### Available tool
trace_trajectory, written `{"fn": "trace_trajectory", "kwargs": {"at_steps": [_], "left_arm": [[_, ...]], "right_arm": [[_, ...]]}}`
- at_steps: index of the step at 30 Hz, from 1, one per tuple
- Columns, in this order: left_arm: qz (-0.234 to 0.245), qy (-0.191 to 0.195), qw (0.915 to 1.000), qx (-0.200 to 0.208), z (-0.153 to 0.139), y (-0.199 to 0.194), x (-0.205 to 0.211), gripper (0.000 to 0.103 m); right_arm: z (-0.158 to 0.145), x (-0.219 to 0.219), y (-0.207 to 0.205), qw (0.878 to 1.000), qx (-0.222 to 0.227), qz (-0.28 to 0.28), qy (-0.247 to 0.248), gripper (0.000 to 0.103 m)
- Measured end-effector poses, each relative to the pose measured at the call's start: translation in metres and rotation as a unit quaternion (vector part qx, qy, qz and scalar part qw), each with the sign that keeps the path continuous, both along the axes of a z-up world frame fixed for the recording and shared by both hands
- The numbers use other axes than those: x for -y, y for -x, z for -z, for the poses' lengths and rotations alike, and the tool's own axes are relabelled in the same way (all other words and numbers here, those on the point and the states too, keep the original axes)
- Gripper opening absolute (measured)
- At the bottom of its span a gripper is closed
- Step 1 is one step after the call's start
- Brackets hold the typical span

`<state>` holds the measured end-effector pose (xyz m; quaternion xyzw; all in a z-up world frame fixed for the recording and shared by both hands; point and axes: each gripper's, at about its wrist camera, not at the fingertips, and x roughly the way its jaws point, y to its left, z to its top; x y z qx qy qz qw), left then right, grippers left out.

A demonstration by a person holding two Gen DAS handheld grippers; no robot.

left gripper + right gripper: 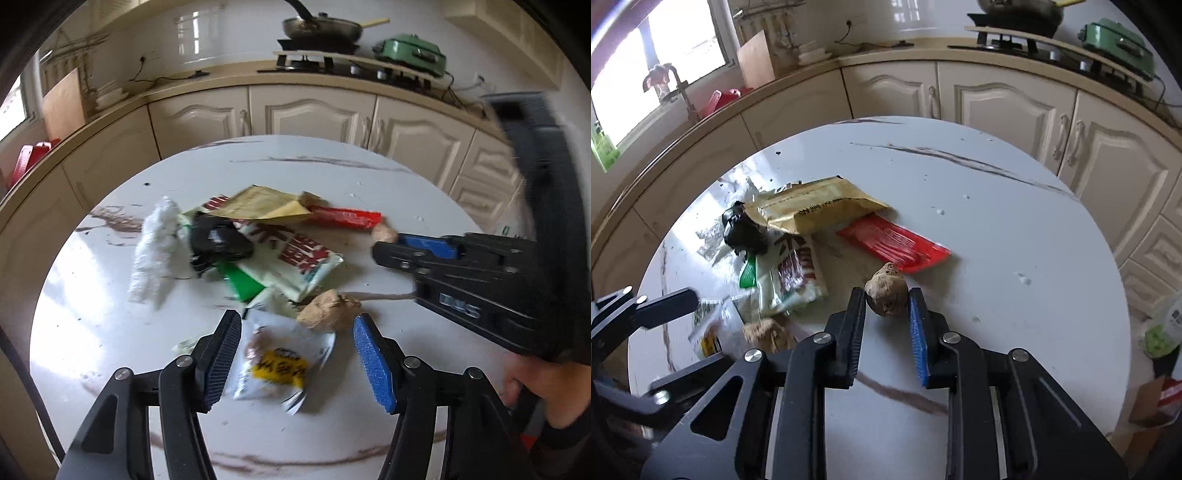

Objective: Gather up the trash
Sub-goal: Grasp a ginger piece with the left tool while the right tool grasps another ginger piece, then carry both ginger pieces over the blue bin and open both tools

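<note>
On the round white marble table [369, 173] lies a heap of trash. My left gripper [295, 350] is open around a white snack packet [273, 362] with a yellow label; its right pad stands clear of the packet. Just beyond lies a crumpled brown paper ball [328, 308]. My right gripper [885, 306] is shut on a small brown lump [886, 290], pads against both its sides. It also enters the left wrist view from the right, tip at the lump [384, 232]. Further back lie a red wrapper [894, 243], a gold bag [820, 206] and a black crumpled bag [742, 229].
A white-and-red packet [291, 258] and crumpled white plastic [155, 251] lie in the heap. Cream cabinets [997, 99] curve behind the table, with a pan [321, 27] and a green cooker [410, 50] on the counter. A cardboard box [1156, 402] stands on the floor at right.
</note>
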<state>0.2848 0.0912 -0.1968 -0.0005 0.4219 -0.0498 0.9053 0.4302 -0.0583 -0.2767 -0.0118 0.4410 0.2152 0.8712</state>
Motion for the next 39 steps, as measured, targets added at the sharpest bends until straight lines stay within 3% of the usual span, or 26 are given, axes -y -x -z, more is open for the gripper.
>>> {"fn": "trace_trajectory", "kwargs": {"at_steps": [6,12,13,14,15,21,29,36,39], "left_arm": [[0.000,-0.026,0.9996,-0.003,0.007,-0.014,0.019,0.058],[0.009,-0.055,0.9984,-0.001,0.017,-0.024,0.036,0.049],[0.011,-0.050,0.9987,-0.002,0.017,-0.024,0.036,0.044],[0.013,-0.036,0.9992,-0.008,0.017,-0.025,0.034,0.027],[0.018,-0.020,0.9995,-0.015,0.017,-0.027,0.031,0.024],[0.008,-0.002,1.0000,-0.005,0.010,-0.014,0.032,0.023],[0.009,0.009,0.9992,0.037,-0.024,0.027,0.040,0.023],[0.042,-0.002,0.9976,0.055,-0.048,0.059,0.074,0.023],[0.071,-0.006,0.9956,0.061,-0.055,0.069,0.107,0.023]], "right_arm": [[-0.008,0.029,0.016,0.999,0.010,0.001,-0.038,0.022],[-0.008,0.039,0.022,0.999,0.008,-0.004,-0.052,0.023],[-0.008,0.039,0.023,0.998,0.008,-0.005,-0.054,0.023],[-0.008,0.039,0.024,0.998,0.009,-0.006,-0.055,0.023],[-0.009,0.039,0.026,0.998,0.010,-0.007,-0.056,0.023],[-0.014,0.037,0.039,0.998,0.013,-0.014,-0.062,0.022],[-0.037,0.055,0.082,0.995,0.035,-0.017,-0.091,0.022],[-0.056,0.105,0.125,0.992,0.059,0.012,-0.113,0.022],[-0.060,0.142,0.142,0.990,0.068,0.039,-0.119,0.022]]}}
